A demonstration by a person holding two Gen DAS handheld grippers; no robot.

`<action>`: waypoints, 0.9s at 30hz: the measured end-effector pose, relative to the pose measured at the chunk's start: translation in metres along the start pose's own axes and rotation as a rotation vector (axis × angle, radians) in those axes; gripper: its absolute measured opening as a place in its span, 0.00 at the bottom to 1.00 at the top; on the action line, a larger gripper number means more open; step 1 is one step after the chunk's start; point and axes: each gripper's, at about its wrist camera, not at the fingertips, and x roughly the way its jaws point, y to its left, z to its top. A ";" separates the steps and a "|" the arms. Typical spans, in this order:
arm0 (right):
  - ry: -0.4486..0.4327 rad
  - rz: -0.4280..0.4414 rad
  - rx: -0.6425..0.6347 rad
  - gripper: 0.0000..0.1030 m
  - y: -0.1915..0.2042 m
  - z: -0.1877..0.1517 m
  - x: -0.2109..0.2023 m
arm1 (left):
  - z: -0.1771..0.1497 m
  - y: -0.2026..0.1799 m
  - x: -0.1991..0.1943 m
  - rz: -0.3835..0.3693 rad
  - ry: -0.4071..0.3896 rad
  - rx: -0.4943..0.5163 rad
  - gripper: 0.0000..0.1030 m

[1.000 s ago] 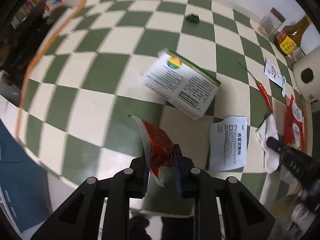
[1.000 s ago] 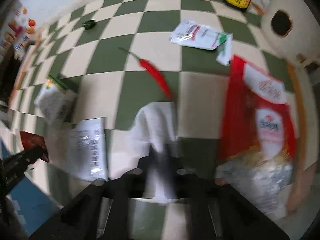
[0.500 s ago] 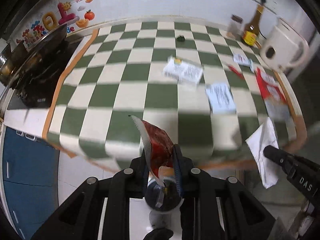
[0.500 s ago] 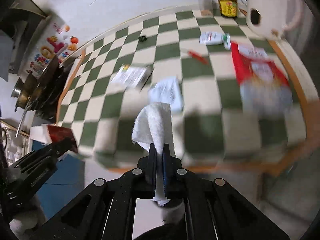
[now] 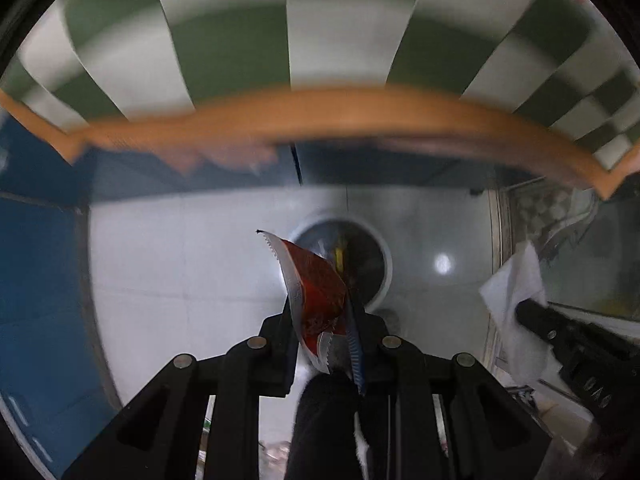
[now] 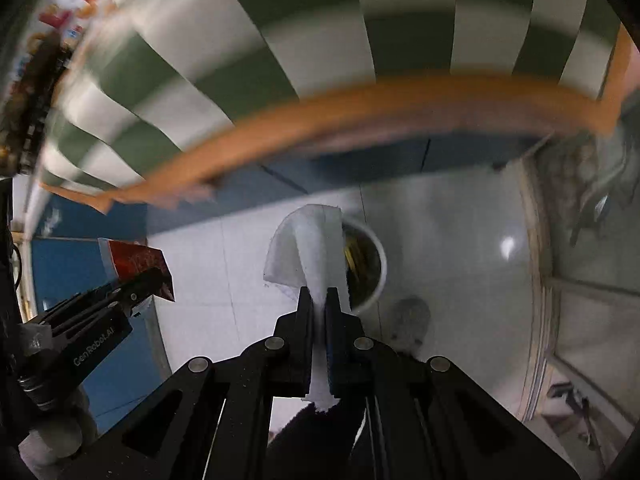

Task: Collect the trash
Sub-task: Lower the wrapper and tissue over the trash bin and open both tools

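Trash is held in both grippers, above a pale tiled floor (image 5: 180,280). The left gripper (image 5: 322,320) points downward and is clamped on a torn red wrapper (image 5: 316,288) with a white serrated edge; the wrapper sticks up from between the fingers. In the right wrist view the same wrapper (image 6: 138,264) shows at the left, pinched at the tip of the left gripper (image 6: 148,280).

The right gripper (image 6: 316,308) is closed tight on a crumpled white tissue (image 6: 308,244), which fans out above the fingertips. In the left wrist view that tissue (image 5: 516,292) appears at the right edge, gripped by the right gripper (image 5: 528,312).

Beyond both grippers stands a round white bin (image 5: 384,256) with a dark inside and something yellow in it; the right wrist view shows the bin (image 6: 380,276) just behind the tissue. Across the top of both views runs a blurred green-and-white checked tablecloth (image 5: 228,40) with an orange border, hanging over the table edge. Blue cabinet fronts (image 5: 36,280) lie to the left.
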 end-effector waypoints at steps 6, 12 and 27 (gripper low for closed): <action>0.109 0.025 0.050 0.05 -0.036 -0.010 0.156 | 0.007 0.018 0.164 -0.085 0.162 -0.081 0.18; 0.196 0.016 0.080 0.06 -0.067 -0.013 0.293 | 0.011 0.025 0.283 -0.098 0.244 -0.095 0.19; 0.238 -0.034 0.029 0.77 -0.073 -0.012 0.354 | -0.012 0.052 0.288 -0.011 0.205 -0.124 0.94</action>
